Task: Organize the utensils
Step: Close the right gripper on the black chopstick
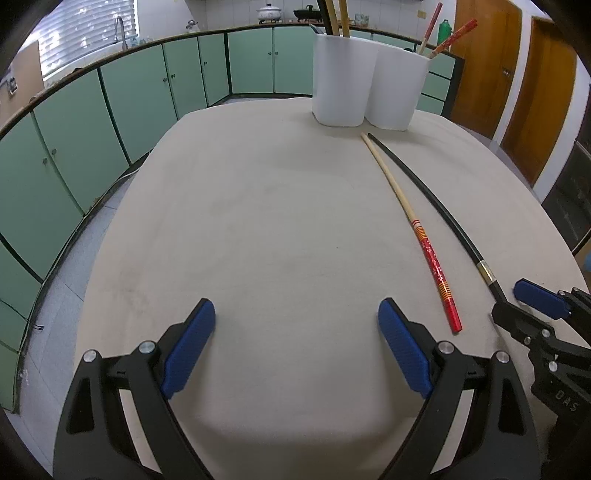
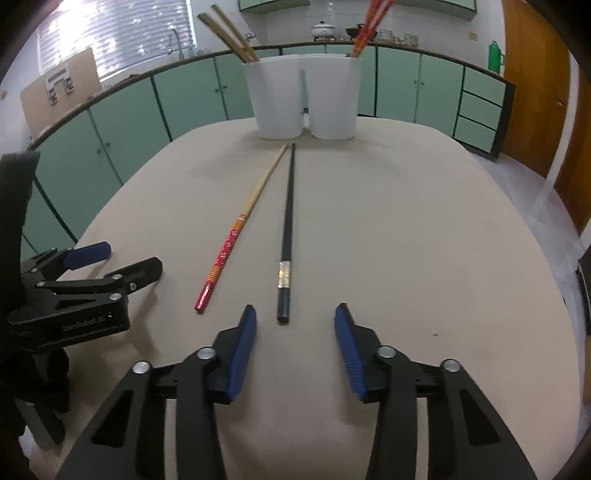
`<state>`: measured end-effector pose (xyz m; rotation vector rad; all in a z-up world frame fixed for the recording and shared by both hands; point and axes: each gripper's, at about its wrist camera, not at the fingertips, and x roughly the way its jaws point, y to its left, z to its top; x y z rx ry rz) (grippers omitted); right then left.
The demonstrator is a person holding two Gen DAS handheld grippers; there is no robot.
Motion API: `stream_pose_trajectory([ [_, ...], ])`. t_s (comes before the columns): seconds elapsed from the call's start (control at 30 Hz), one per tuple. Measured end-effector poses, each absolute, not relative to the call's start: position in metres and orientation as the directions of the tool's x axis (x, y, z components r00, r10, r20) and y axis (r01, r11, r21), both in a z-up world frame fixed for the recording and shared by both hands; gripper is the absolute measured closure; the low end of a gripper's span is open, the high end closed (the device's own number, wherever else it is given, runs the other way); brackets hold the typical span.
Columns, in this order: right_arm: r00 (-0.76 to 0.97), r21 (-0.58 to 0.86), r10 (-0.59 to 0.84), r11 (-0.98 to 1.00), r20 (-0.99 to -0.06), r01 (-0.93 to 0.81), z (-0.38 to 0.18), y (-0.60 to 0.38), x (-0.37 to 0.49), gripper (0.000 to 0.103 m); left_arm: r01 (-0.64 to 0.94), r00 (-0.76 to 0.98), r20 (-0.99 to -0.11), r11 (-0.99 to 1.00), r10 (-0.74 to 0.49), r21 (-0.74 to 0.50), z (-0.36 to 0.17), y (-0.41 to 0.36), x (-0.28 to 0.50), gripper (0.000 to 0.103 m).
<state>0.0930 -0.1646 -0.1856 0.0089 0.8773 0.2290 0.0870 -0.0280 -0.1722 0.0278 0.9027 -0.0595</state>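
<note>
A red-and-wood chopstick [image 2: 236, 229] and a black chopstick [image 2: 287, 229] with a silver band lie side by side on the beige table [image 2: 406, 240], pointing at a white double holder [image 2: 303, 99]. The holder's left cup holds brown chopsticks [image 2: 229, 33]; its right cup holds red ones [image 2: 369, 26]. My right gripper [image 2: 295, 317] is open and empty, just short of the black chopstick's near end. My left gripper [image 1: 296, 314] is open and empty, to the left of the red chopstick [image 1: 424, 236]. The holder [image 1: 369, 85] and the black chopstick [image 1: 436, 206] also show in the left wrist view.
Green cabinets [image 1: 140, 85] curve around behind the table under a counter with a sink and pots. Wooden doors [image 1: 517, 74] stand at the right. The table edge drops to a tiled floor on the left.
</note>
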Motion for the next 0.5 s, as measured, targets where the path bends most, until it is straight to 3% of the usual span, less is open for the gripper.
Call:
stream_pose_trajectory([
  [0.13,0.61,0.102,0.207,0.974,-0.765,-0.203,-0.186,-0.162,0.097,0.09,0.067,0.619,-0.785,0.998,-0.038,0.004,-0.171,-0.029,0.087,0.015],
  [0.2,0.608,0.104,0.212,0.973,-0.765,-0.208,-0.187,-0.161,0.097,0.096,0.068,0.62,-0.784,0.998,-0.036,0.008,-0.171,-0.03,0.087,0.015],
  [0.5,0.642,0.105,0.189,0.98,-0.743,-0.167,-0.182,-0.178,0.087,0.097,0.11,0.615,-0.783,0.993,-0.091,-0.029,-0.168,-0.046,0.08,0.015],
])
